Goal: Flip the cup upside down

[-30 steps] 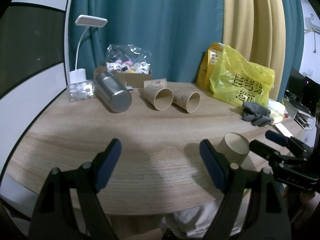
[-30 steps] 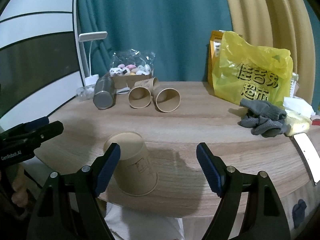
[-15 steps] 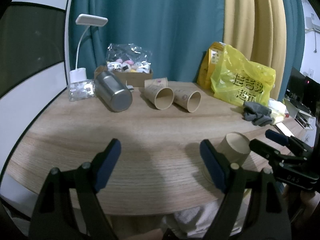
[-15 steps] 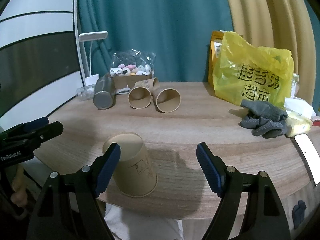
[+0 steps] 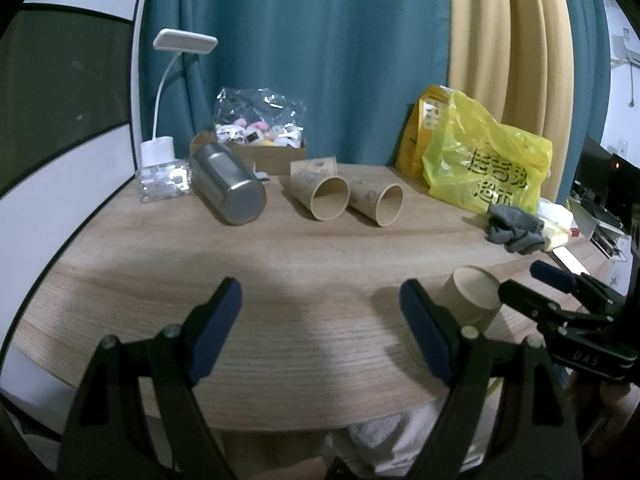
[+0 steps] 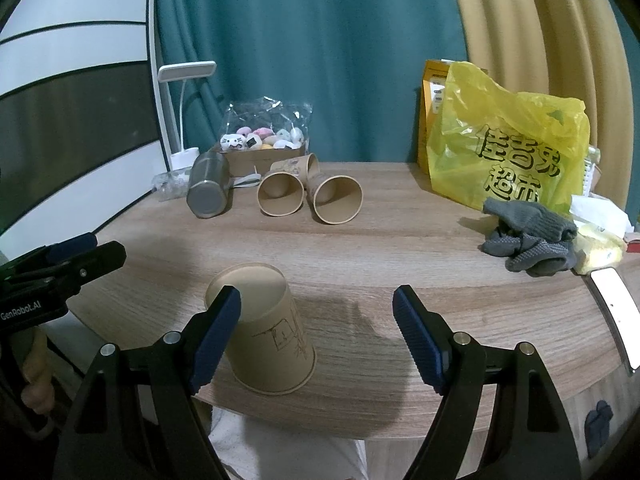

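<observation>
Two views gave me what I needed, and I took the left wrist first. My left gripper hung with its jaws spread wide and nothing between them, above the near part of the wooden table. From there the paper cup stood off to the right, just past the right-hand finger, mouth down near the table's front edge, its long axis upright with a slight lean. The right gripper sat just beyond it, nearer than my left, though whether it touched the cup I could not tell. From the right wrist, the right gripper was likewise wide open and held nothing; the cup sat low and left of centre, partly behind the left finger rather than between the two. I judged the flip already made, the cup resting on its rim. Farther back lay two paper cups on their sides, mouths toward me, beside a steel tumbler. Around them stood a desk lamp, a box of toys, a yellow bag and grey gloves, before teal curtains.
</observation>
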{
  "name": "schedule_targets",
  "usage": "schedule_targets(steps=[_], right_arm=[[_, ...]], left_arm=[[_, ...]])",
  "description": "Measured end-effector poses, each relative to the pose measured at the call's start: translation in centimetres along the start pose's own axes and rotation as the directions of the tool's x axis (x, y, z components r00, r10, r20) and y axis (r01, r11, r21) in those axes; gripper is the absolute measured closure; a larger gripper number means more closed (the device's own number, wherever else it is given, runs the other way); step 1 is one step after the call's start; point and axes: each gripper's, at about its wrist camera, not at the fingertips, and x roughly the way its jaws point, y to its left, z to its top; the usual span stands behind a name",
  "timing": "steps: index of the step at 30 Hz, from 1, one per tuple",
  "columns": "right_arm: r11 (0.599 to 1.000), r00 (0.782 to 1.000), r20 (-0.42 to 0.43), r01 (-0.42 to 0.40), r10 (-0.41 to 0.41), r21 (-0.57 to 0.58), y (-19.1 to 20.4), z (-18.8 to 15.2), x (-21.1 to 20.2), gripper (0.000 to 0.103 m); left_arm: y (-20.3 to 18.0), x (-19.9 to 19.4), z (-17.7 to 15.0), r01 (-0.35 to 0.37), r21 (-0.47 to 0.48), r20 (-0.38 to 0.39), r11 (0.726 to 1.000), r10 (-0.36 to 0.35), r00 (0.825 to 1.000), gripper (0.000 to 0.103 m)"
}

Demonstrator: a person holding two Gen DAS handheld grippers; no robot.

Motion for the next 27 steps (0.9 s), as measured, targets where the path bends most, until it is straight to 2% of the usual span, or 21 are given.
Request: schedule_targets(steps=[27], right_arm=[[1.0, 1.0, -0.001, -0.003, 0.003, -0.002, -0.04, -0.02, 0.2, 0.022]], left_arm=[[-0.35, 0.08, 0.48, -0.001, 0.008, 0.013, 1.0, 0.001, 1.0, 0.02]])
